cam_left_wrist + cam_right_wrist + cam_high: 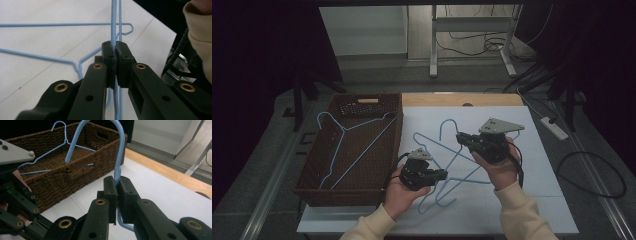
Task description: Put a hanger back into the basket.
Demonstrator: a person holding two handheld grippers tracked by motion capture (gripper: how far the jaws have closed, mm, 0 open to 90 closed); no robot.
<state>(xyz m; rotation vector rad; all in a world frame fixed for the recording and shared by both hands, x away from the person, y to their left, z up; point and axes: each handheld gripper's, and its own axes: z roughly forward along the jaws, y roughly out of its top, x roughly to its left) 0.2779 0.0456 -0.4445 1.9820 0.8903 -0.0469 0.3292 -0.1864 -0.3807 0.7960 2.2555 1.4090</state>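
Your right gripper (117, 185) has its two black jaws pressed together on the neck of a light blue wire hanger (119, 152), just below its hook, which arches up and over to the left with its tip hanging free. Behind it stands a brown wicker basket (82, 170) on the white counter (160, 187), holding a second blue hanger (53, 147) that leans up against the basket's far wall. At the left edge you see your other gripper (17, 195) with its grey plate. A wooden strip borders the counter's far edge.
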